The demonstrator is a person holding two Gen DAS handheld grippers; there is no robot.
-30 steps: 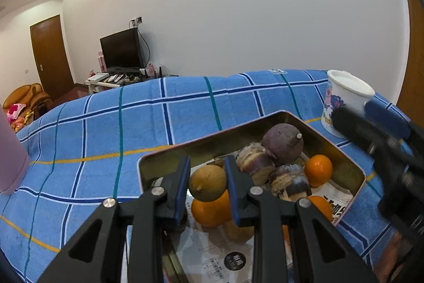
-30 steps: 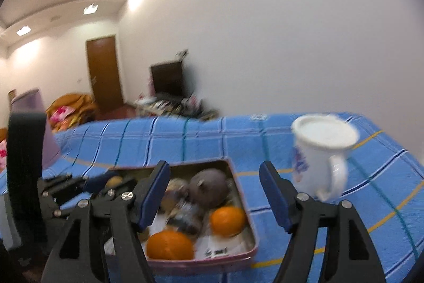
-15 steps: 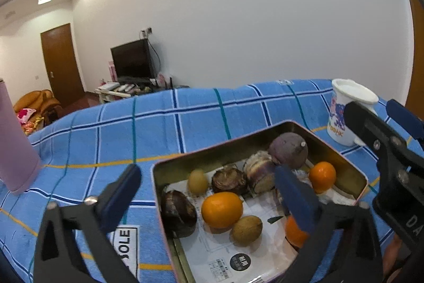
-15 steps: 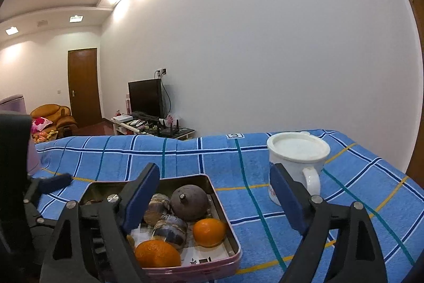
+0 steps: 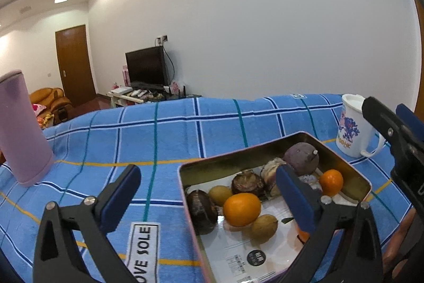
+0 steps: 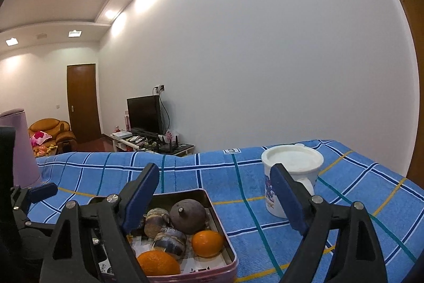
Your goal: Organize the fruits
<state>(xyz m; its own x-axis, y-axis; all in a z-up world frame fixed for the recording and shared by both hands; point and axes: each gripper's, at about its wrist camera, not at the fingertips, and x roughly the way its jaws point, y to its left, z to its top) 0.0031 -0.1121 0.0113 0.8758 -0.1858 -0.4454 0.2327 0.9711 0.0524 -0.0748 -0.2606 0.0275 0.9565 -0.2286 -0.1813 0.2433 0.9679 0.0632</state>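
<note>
Blue plaid cloth [image 5: 185,134] covers the table; the tin tray [image 5: 367,183] holds the fruit. Left gripper [image 5: 209,196], a second ago clamped on a small brown fruit [image 5: 219,195], now stands wide apart and empty, fruit lying in the tray (release looks done). Right gripper [image 6: 214,199] hovers level above the tray, jaws apart, near the white mug [image 6: 304,163].

White label sewn on the blue checked cloth [image 5: 185,129] reading "OVE SOLE" in black capitals with its start cut off, white mug [image 5: 352,129] with orange letters, seemingly "OOHK", under a blue print, paper [image 5: 238,253] lining the tin with print too small to read
</note>
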